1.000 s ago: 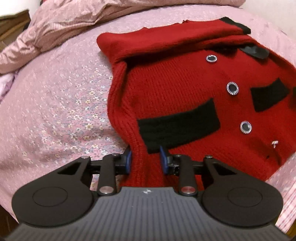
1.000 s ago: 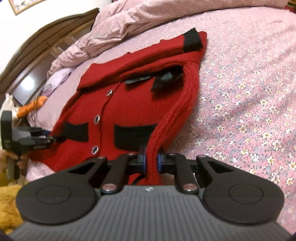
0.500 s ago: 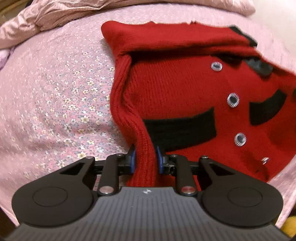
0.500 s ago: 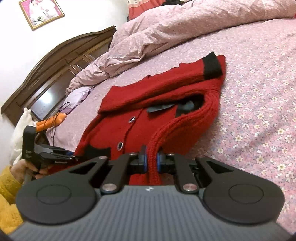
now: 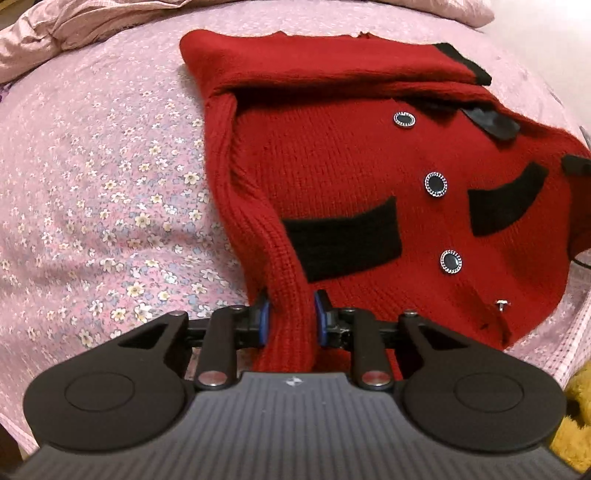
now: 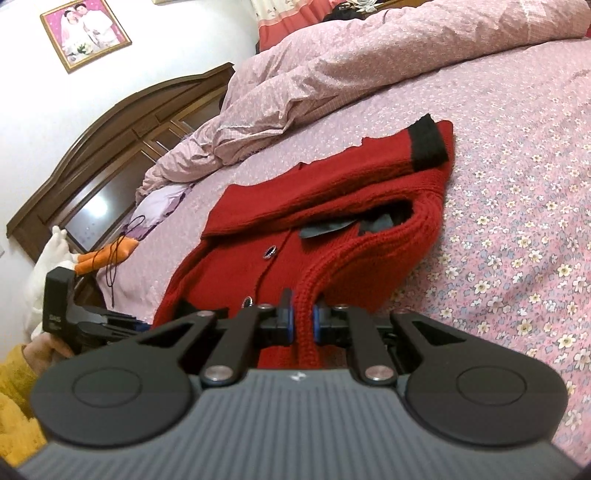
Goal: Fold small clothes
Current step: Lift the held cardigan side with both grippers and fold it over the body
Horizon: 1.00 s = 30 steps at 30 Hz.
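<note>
A red knit cardigan (image 5: 332, 177) with black pocket bands and ringed dark buttons lies on the floral bed (image 5: 92, 203), top part folded over. The left gripper (image 5: 291, 314) pinches its ribbed edge, fingers easing apart; the right gripper (image 6: 303, 321), fingers narrow, clamps the opposite ribbed edge, seemingly lifted.

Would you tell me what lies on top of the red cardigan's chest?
A folded-over sleeve with a black cuff lies across the red cardigan, shading its black collar; what is beneath is hidden.

Readable text: only white print "DAS" on side of left gripper (image 6: 122, 325) body, seen in right wrist view; smaller line under it too blurry. Small white logo mark on each gripper's grey housing, no letters. Framed photo (image 6: 85, 33) on wall: no text.
</note>
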{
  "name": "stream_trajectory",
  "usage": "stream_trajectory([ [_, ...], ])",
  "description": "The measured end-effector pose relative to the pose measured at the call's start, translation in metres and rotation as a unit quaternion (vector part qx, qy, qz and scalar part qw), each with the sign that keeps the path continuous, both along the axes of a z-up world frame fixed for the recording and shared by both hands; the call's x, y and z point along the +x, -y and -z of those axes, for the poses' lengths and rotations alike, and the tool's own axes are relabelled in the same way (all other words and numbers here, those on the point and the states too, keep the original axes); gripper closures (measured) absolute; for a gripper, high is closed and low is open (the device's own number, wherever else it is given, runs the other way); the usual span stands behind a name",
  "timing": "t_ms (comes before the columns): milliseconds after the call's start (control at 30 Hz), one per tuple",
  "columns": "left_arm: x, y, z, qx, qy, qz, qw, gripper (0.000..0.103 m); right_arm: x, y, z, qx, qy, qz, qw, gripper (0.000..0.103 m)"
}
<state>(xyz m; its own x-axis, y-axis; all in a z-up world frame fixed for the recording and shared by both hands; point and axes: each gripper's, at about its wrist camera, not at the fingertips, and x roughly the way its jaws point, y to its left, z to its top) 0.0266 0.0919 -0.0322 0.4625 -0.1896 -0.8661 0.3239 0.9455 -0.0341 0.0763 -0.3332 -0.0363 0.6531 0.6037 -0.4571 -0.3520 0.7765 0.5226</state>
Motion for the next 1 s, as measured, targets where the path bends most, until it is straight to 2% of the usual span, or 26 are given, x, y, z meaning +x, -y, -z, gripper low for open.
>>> stream_trajectory([
  [233, 0.008, 0.018, 0.0, 0.059, -0.027, 0.029, 0.9975, 0.07, -0.003, 0.002, -0.001, 0.003, 0.0, 0.004, 1.0, 0.091],
  [333, 0.014, 0.026, 0.001, 0.063, -0.034, 0.025, 0.9971, 0.07, -0.005, 0.004, 0.001, 0.007, -0.002, 0.007, 1.0, 0.091],
  [400, 0.022, 0.025, 0.001, 0.036, -0.038, 0.02, 0.9984, 0.072, -0.005, 0.006, 0.001, 0.012, -0.002, 0.009, 1.0, 0.091],
  [467, 0.028, 0.012, -0.007, -0.019, -0.048, 0.007, 0.9987, 0.082, -0.004, 0.006, -0.001, 0.013, 0.001, 0.009, 1.0, 0.091],
  [500, 0.031, 0.004, -0.011, -0.054, -0.052, 0.002, 0.9972, 0.083, -0.003, 0.007, -0.002, 0.014, 0.003, 0.008, 1.0, 0.091],
  [533, 0.034, -0.004, -0.018, -0.098, -0.058, -0.004, 0.9935, 0.085, -0.003, 0.007, -0.003, 0.015, 0.006, 0.007, 1.0, 0.091],
  [633, 0.041, -0.024, -0.034, -0.192, -0.064, -0.024, 0.979, 0.087, 0.002, 0.01, -0.009, 0.025, 0.014, 0.007, 1.0, 0.091],
  [867, 0.061, -0.047, -0.063, -0.293, -0.039, -0.062, 0.9533, 0.09, 0.024, 0.015, -0.022, 0.053, 0.033, 0.016, 0.998, 0.091],
  [1000, 0.082, -0.055, -0.073, -0.331, -0.011, -0.09, 0.9394, 0.09, 0.039, 0.018, -0.029, 0.057, 0.045, 0.023, 0.997, 0.091],
])
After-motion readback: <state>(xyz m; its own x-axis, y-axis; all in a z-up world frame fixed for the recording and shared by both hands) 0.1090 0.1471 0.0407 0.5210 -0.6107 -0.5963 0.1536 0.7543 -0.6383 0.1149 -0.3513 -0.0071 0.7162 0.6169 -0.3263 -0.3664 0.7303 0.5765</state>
